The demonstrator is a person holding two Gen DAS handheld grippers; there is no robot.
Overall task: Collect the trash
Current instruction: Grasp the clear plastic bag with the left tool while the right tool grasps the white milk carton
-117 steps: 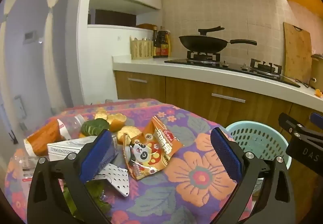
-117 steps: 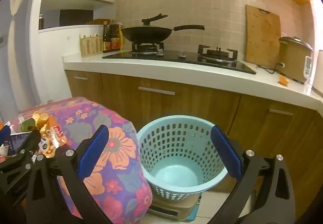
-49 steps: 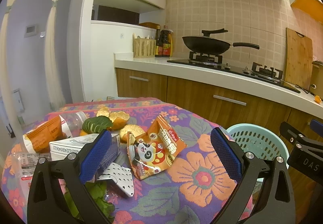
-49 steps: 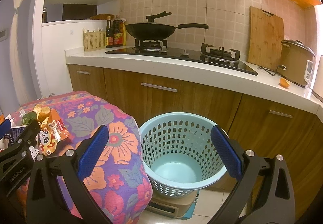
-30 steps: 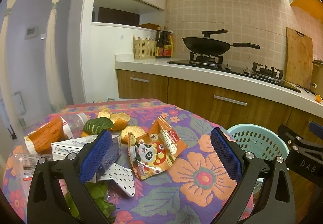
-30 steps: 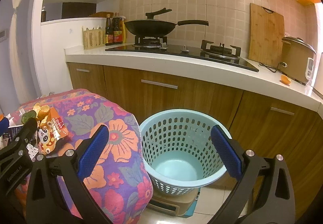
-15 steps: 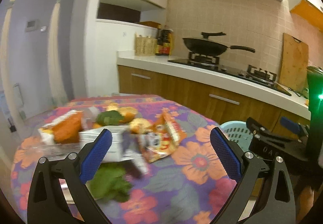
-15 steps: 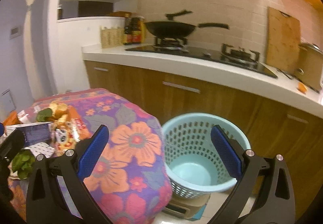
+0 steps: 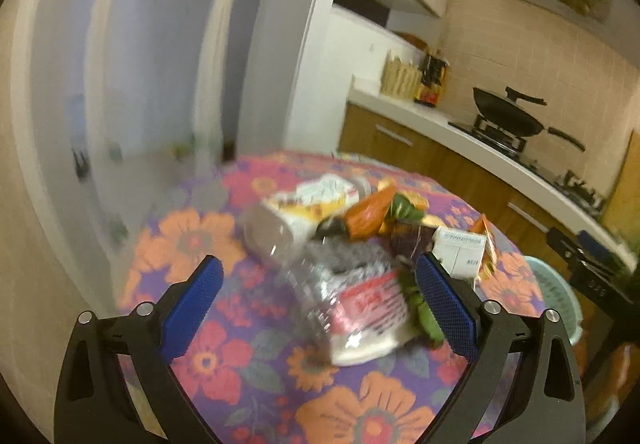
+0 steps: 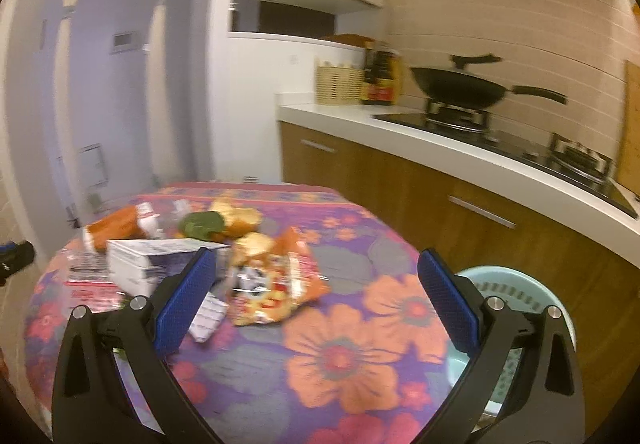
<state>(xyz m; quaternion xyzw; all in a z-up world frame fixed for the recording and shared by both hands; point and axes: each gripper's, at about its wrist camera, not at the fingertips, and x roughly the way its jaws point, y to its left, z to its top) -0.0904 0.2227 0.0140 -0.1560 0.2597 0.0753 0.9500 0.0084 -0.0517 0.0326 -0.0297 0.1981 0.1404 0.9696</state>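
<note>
Hovering over a flowered tablecloth in a kitchen: left gripper, fingers spread wide and holding nothing, framing a clear plastic bottle lying on its side in a blurred heap of trash. Facing the same heap from the counter side: right gripper, fingers likewise wide apart and empty, bracketing an orange snack bag beside a white box. Standing on the floor just beside the table: pale blue basket.

Both tools swung left toward trash pile.
</note>
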